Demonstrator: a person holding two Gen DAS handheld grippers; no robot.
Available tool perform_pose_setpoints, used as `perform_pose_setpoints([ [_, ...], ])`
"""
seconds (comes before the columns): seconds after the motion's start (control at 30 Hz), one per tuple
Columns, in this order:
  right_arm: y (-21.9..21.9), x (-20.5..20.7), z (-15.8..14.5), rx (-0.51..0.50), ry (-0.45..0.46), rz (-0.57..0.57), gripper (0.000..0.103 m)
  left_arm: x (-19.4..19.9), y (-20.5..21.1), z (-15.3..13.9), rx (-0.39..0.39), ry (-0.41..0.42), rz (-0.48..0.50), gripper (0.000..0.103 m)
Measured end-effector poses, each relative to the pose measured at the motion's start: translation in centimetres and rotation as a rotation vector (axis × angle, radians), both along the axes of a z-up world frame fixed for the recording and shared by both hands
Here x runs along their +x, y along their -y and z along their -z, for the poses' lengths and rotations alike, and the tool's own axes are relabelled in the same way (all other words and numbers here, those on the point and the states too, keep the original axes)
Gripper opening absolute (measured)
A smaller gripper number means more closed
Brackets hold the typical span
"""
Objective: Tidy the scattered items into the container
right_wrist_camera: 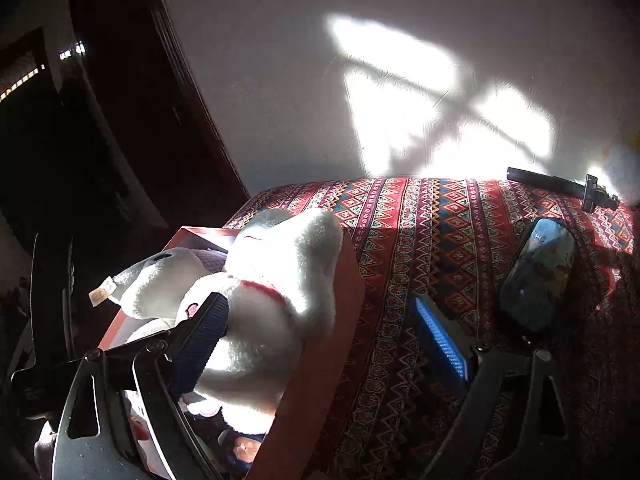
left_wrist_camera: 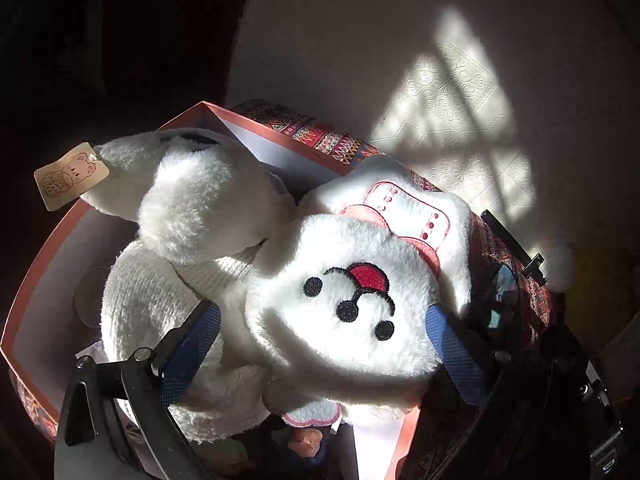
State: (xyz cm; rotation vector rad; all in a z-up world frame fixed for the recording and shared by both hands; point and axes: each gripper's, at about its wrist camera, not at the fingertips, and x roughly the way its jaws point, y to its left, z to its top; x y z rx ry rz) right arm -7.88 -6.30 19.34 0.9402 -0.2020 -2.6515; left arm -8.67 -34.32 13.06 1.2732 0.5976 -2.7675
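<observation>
No words or numbers can be read. The paper hang tag (left_wrist_camera: 71, 176) on the white plush toy (left_wrist_camera: 348, 300) carries only a drawn bear.

A red patterned cloth (right_wrist_camera: 440, 232) covers the surface, bands of diamonds and zigzags running across the right half of the right wrist view. Sunlight strikes it along the top edge by the pale wall. Sitting directly on it, lower left, is the orange box (right_wrist_camera: 320, 360), its near wall in shadow. Over to the right lies a dark blue oblong case (right_wrist_camera: 536, 272), tilted. Upper right, close to the wall, a black strap with a metal buckle (right_wrist_camera: 560, 186) stretches along the cloth's far edge, well apart from the box.
</observation>
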Motion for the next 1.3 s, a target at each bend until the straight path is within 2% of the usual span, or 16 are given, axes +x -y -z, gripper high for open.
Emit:
perform_pose_setpoints([
  [0.1,-0.8,6.4,-2.0,0.027,-0.064,-0.020,0.098,7.3,-0.7,-4.2,-0.085,-0.121,-0.021,0.103],
  [0.2,-1.3,13.2,-3.1,0.020,-0.110,-0.042,0.101,15.8,-1.6,-6.9,-0.159,-0.218,-0.047,0.103],
  [0.3,-0.4,19.4,-3.7,0.068,-0.125,-0.073,0.102,23.3,-2.9,-8.0,-0.253,-0.260,-0.089,0.103],
  [0.4,0.2,24.2,-3.2,0.088,-0.103,-0.092,0.102,30.3,-2.8,-8.2,-0.334,-0.282,-0.131,0.103],
  [0.6,1.6,31.3,-3.2,0.141,-0.125,-0.136,0.102,39.9,-1.9,-9.2,-0.417,-0.334,-0.216,0.103],
  [0.67,1.6,32.6,-3.4,0.121,-0.113,-0.132,0.102,42.1,-2.1,-9.6,-0.428,-0.342,-0.205,0.103],
  [0.77,1.2,34.0,-3.2,0.093,-0.080,-0.106,0.102,44.7,-2.2,-9.6,-0.397,-0.334,-0.188,0.103],
  [0.9,0.6,35.1,-3.1,0.112,-0.078,-0.072,0.102,46.7,-3.2,-8.9,-0.372,-0.299,-0.146,0.103],
  [1.07,0.0,36.8,-3.1,0.146,-0.081,-0.044,0.102,48.8,-4.8,-8.6,-0.443,-0.280,-0.163,0.103],
  [1.3,-0.9,38.3,-3.5,0.151,-0.072,-0.022,0.102,50.2,-6.0,-8.8,-0.456,-0.296,-0.142,0.103],
])
